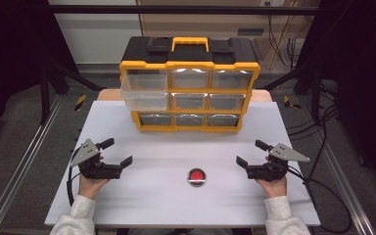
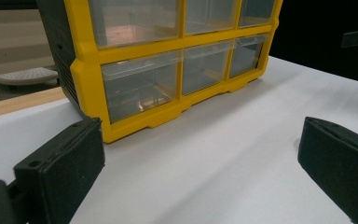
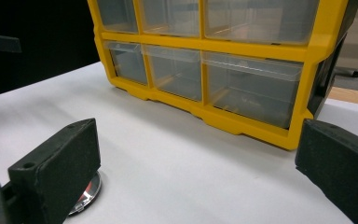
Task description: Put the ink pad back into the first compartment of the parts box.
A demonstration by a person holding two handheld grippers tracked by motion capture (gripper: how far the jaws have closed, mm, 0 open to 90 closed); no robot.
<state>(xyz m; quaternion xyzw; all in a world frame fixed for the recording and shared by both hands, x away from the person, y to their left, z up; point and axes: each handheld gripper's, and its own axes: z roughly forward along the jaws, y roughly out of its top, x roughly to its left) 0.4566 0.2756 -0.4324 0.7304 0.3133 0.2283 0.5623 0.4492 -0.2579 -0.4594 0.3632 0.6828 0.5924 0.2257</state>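
A yellow and black drawer organizer [image 1: 190, 83] stands at the back of the white table [image 1: 176, 196], with nine clear drawers. Its top left drawer [image 1: 144, 91] is pulled out. A small round red tin [image 1: 197, 176] lies on the table near the front, between my hands. My left gripper [image 1: 117, 152] rests at the front left, open and holding nothing. My right gripper [image 1: 251, 152] rests at the front right, also open and holding nothing. In the left gripper view the organizer's bottom row [image 2: 177, 79] lies ahead. In the right gripper view the tin's rim [image 3: 86, 198] peeks from behind the left jaw.
Metal rails run along both sides of the table [image 1: 19, 166]. Cables trail off the right edge [image 1: 323, 191]. A wooden board [image 1: 108, 94] shows behind the organizer.
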